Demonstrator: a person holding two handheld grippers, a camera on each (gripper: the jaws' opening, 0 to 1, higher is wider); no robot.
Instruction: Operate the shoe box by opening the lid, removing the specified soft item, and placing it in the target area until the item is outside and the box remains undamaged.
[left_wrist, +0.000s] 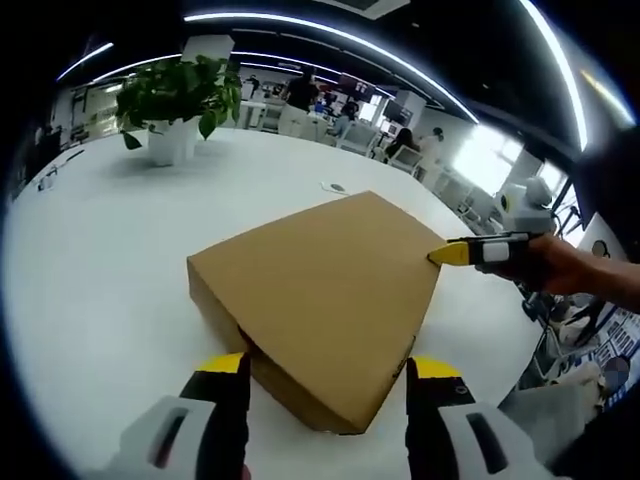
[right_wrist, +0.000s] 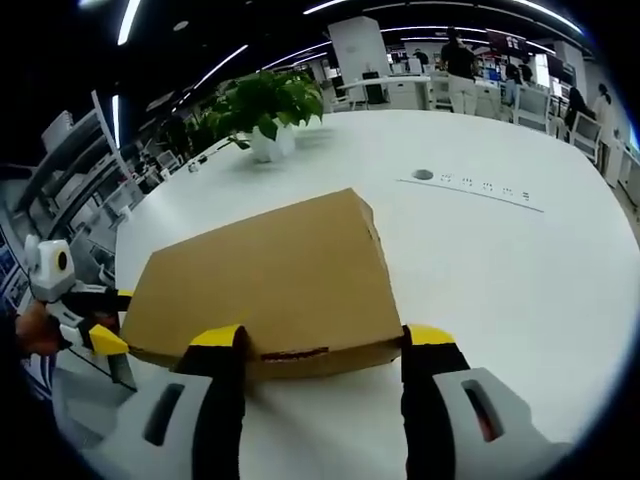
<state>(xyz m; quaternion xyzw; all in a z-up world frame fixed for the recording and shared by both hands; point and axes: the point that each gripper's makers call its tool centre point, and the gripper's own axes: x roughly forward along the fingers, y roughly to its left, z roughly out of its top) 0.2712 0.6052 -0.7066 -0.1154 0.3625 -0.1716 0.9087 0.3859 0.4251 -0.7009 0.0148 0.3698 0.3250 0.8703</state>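
Left gripper view: closed shoe box (left_wrist: 325, 300) between spread grippers (left_wrist: 325, 385), potted plant (left_wrist: 180, 105) beyond.

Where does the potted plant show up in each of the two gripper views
Left gripper view: potted plant at upper left, beyond the shoe box on the white table.
Right gripper view: potted plant at top, left of centre, past the box's far corner.
Shared landmark: the closed brown shoe box in the middle of each.

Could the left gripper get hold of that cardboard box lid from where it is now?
Probably yes. The left gripper is open, with its jaws on either side of the closed shoe box's near corner, and nothing lies between them.
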